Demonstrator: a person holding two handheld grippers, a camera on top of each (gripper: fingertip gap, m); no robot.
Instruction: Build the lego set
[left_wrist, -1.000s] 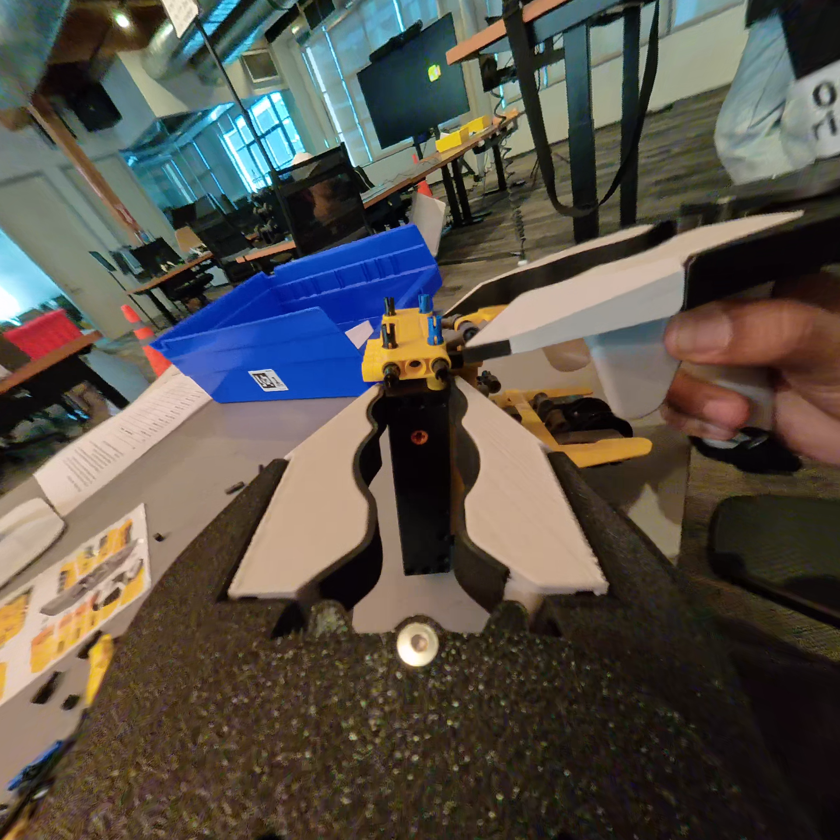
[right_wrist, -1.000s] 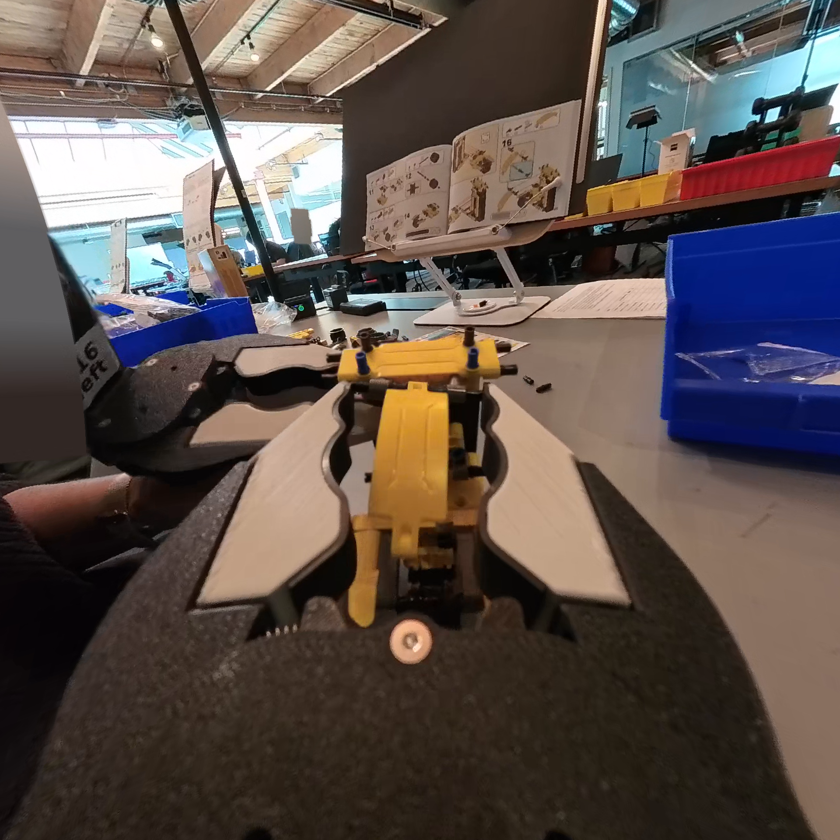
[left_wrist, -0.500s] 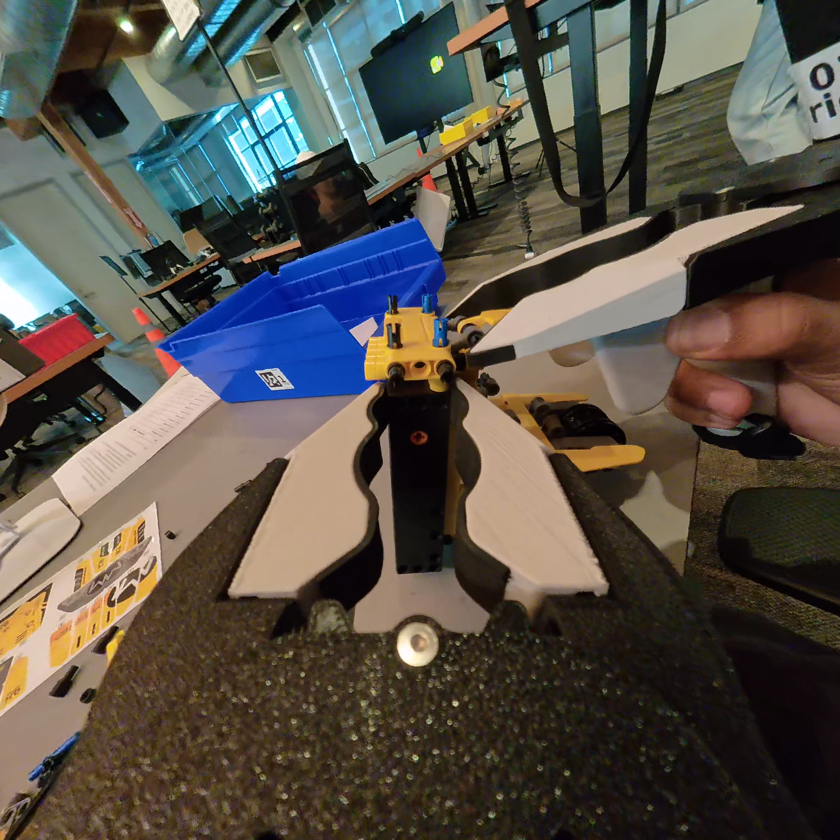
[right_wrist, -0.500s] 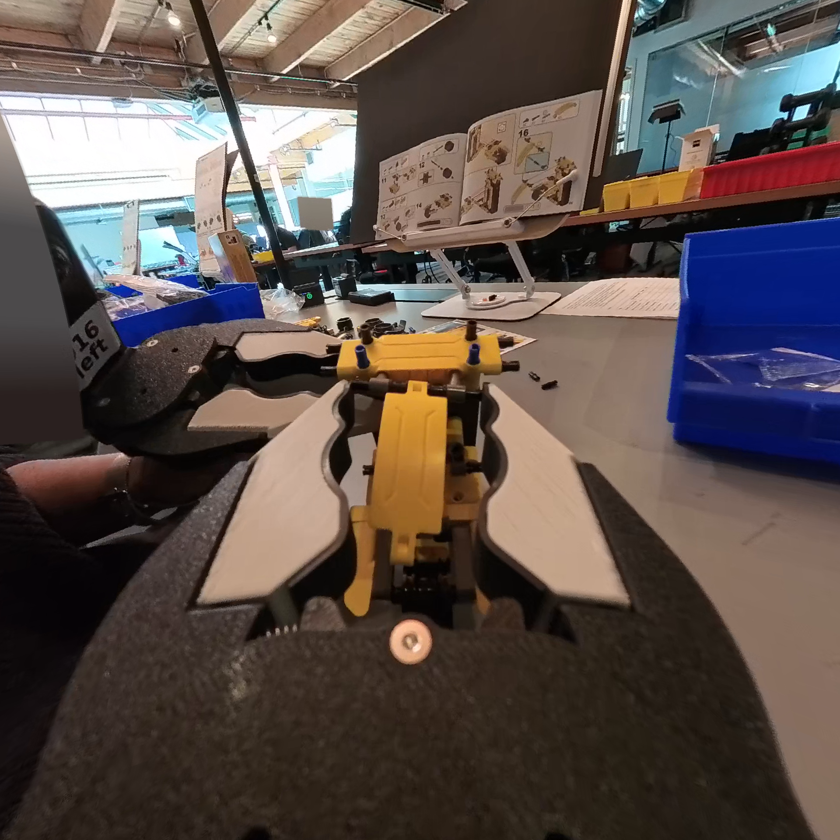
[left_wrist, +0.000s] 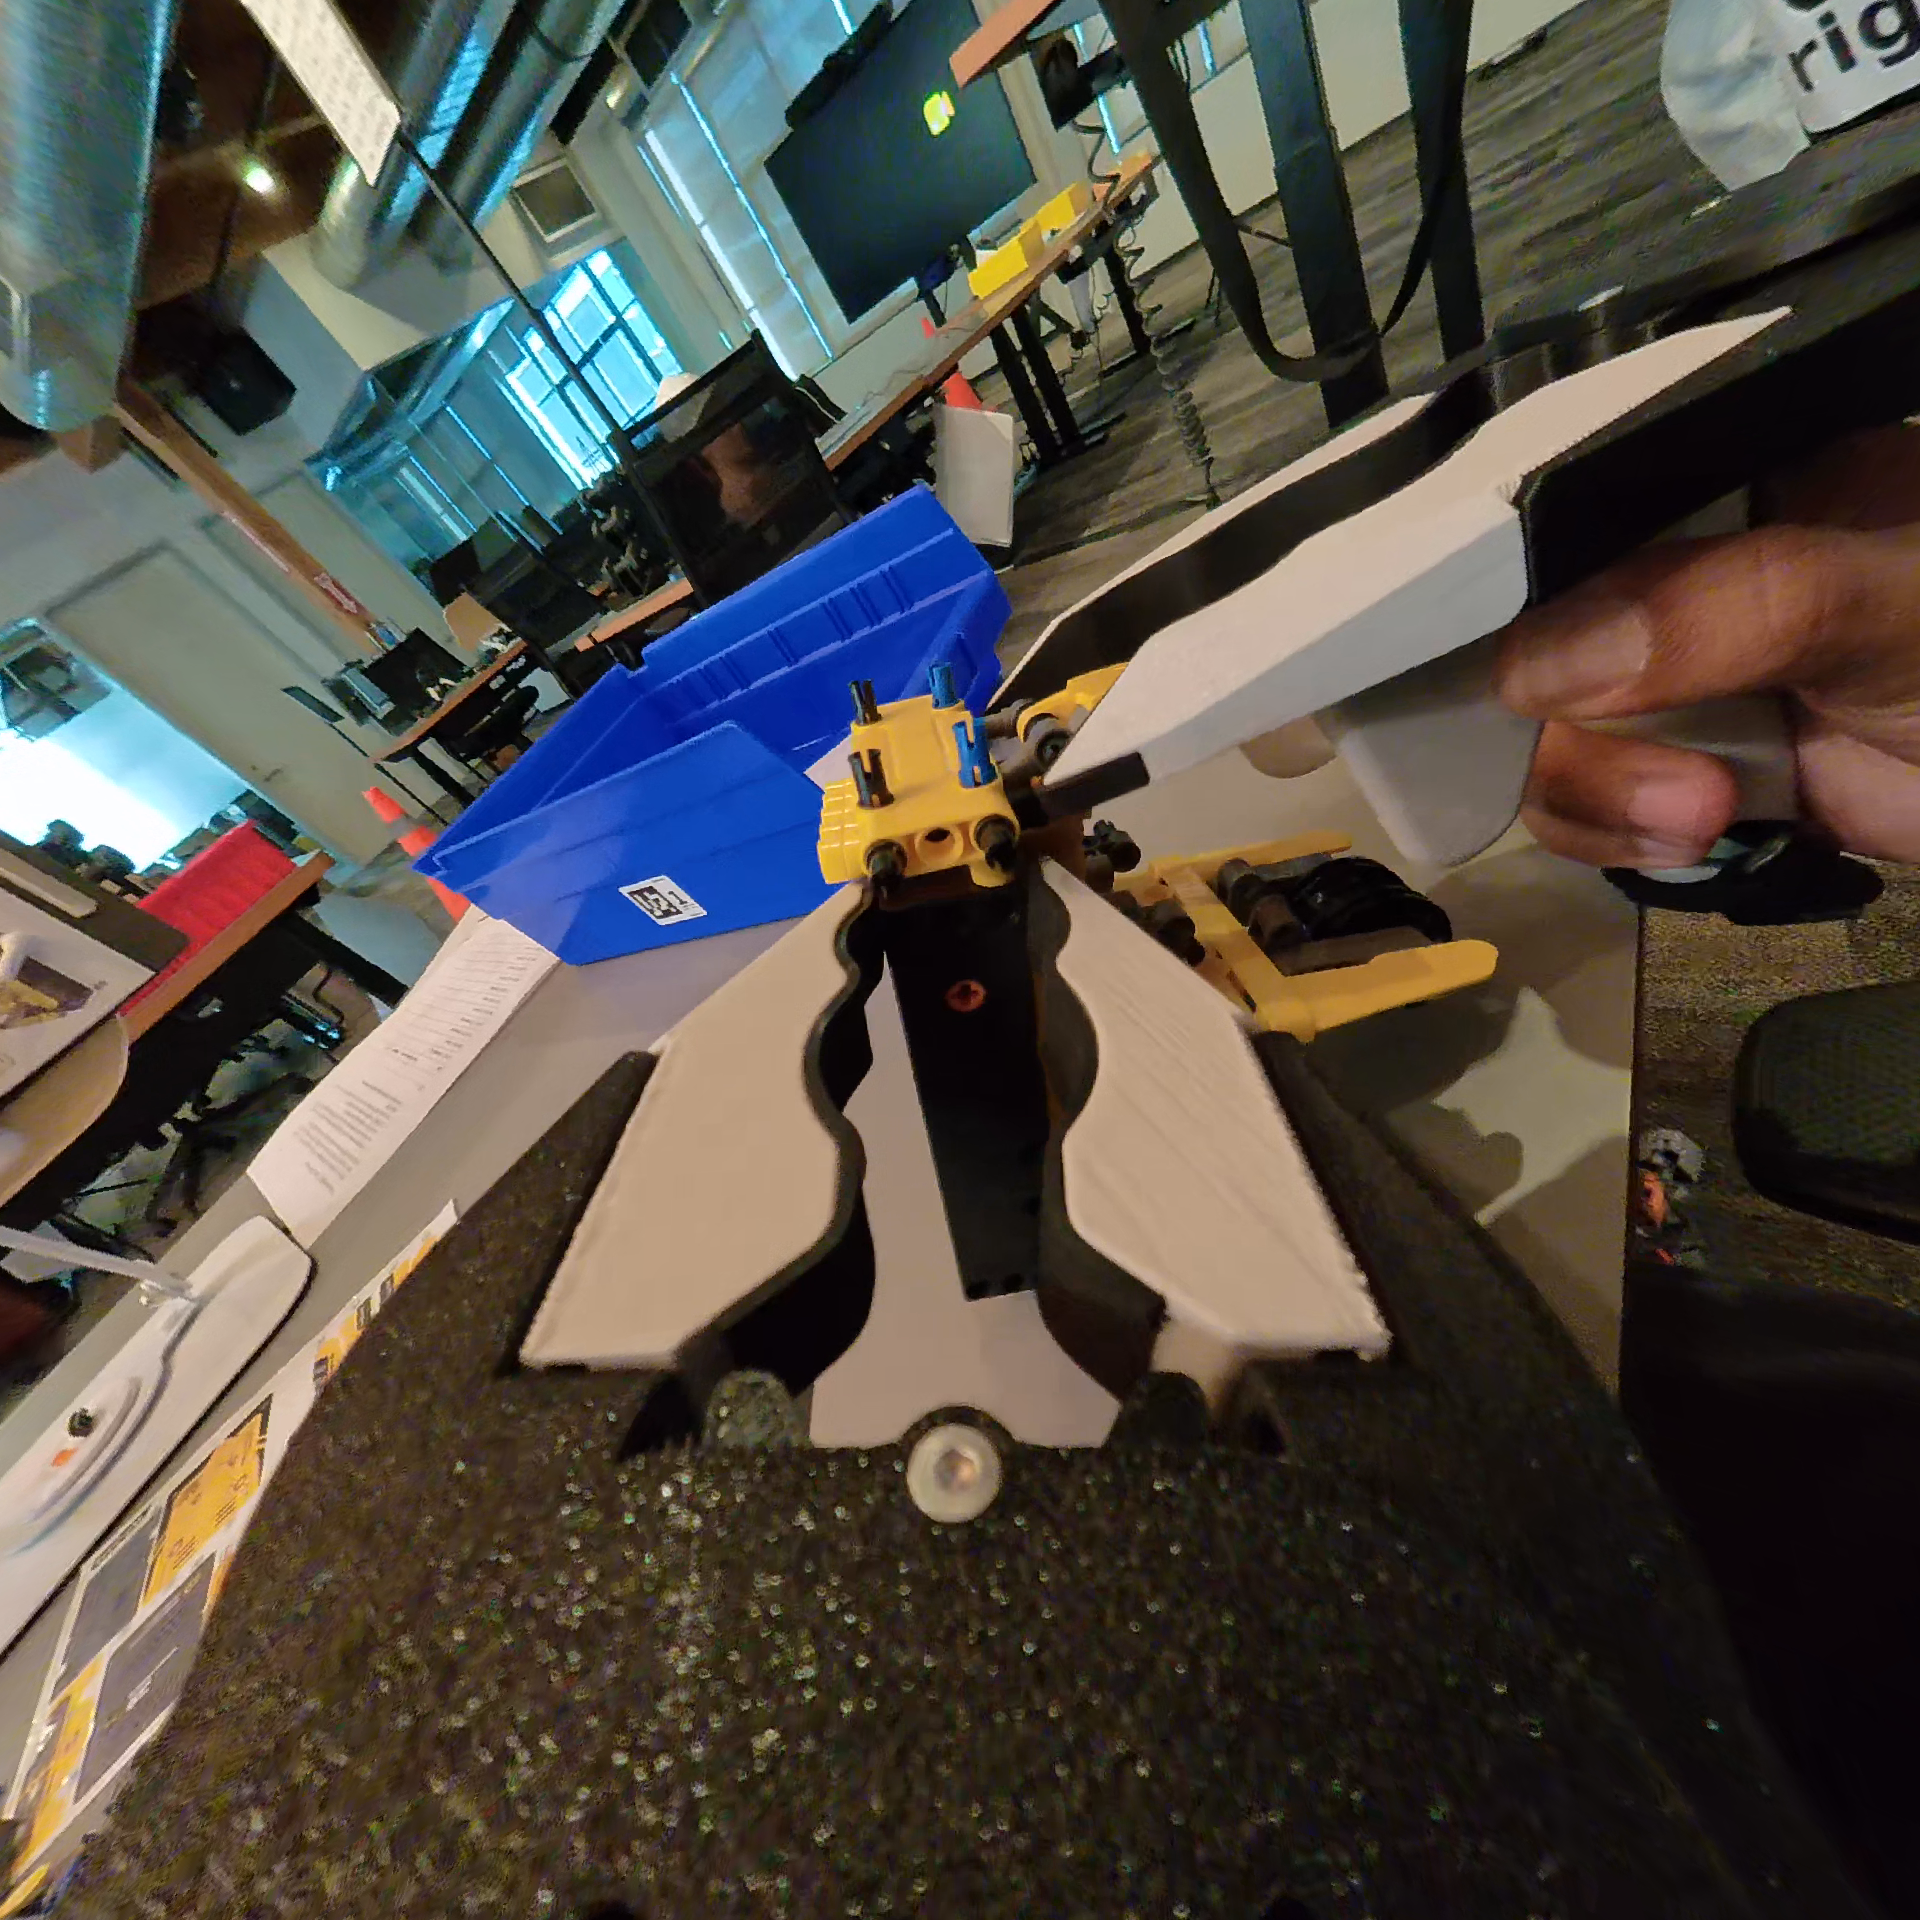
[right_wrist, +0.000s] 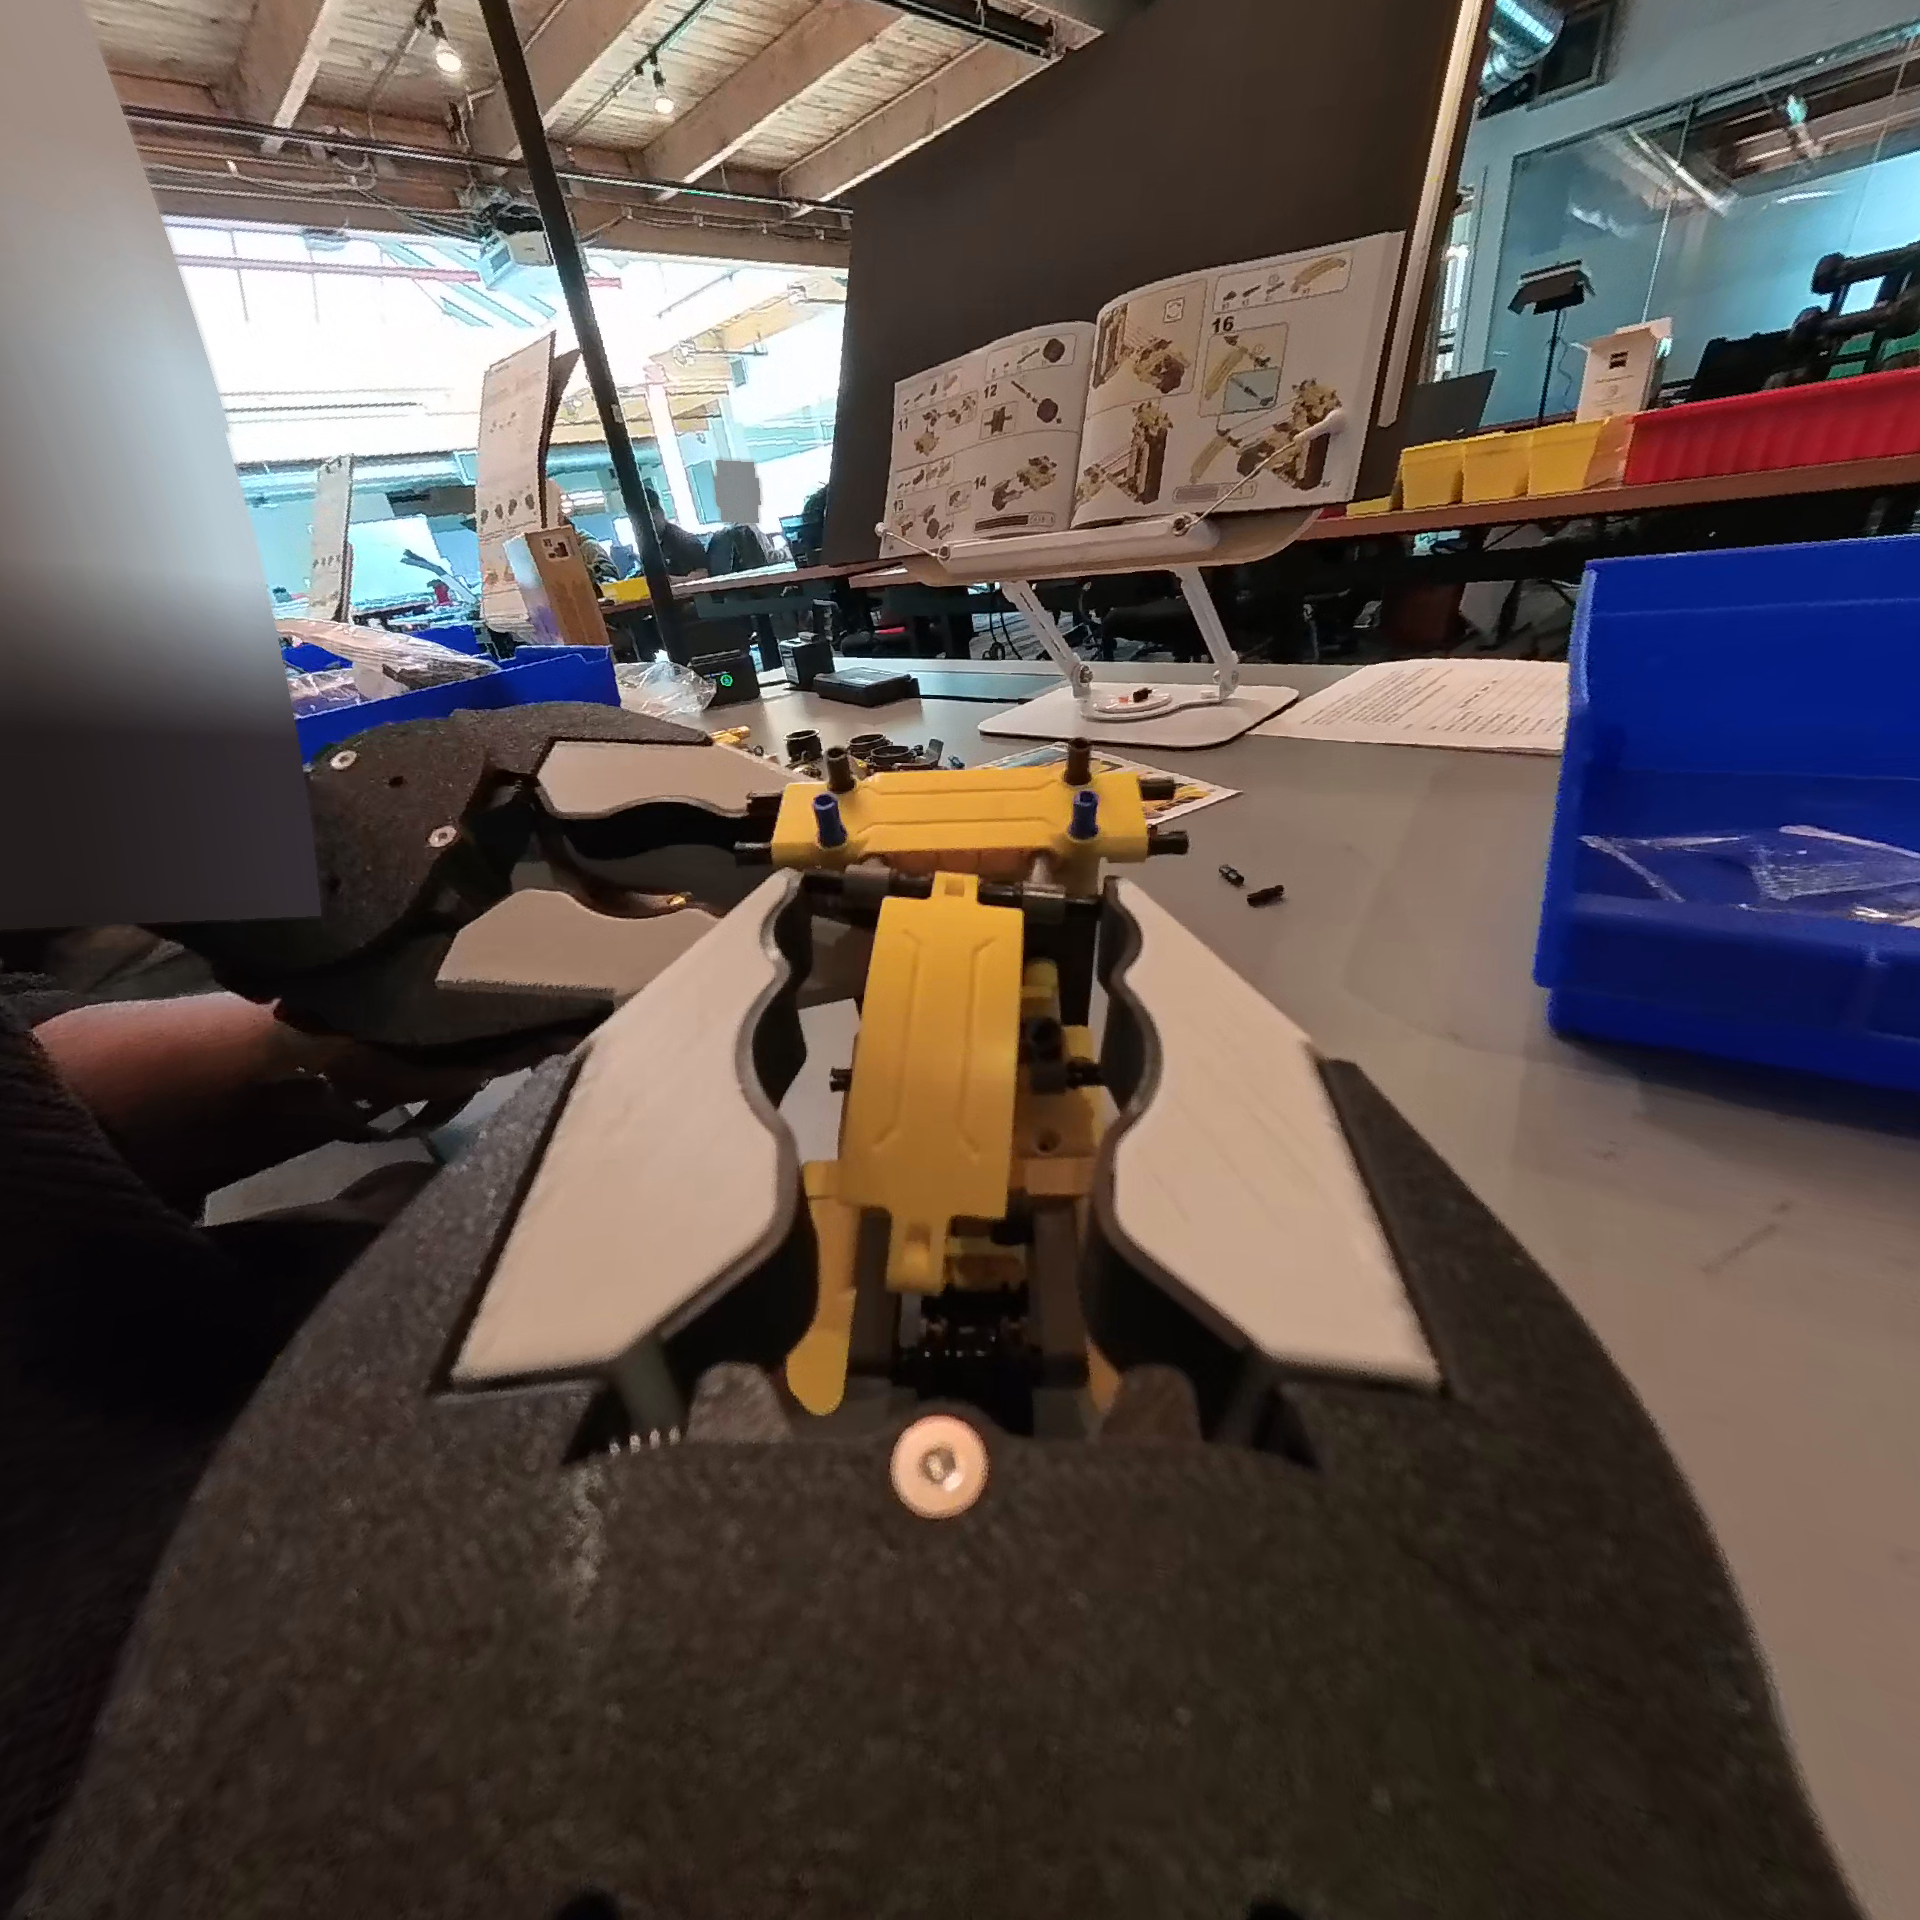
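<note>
Left gripper (left_wrist: 940, 883) clamped black toy-brick beam (left_wrist: 971, 1101); right gripper (right_wrist: 951, 894) clamped yellow-and-black toy-brick assembly (right_wrist: 935, 1060), frame centre; blue plastic bin (left_wrist: 717, 769) bore coded sticker.

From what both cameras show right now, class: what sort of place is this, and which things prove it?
Probably an open-plan workshop or lab: a grey worktable with blue parts bins, an instruction booklet propped on a stand, and rows of desks with a large monitor behind.

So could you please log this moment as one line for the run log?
left tool: shut on black beam | right tool: shut on yellow brick model | both meet at yellow block | blue bin right
</note>
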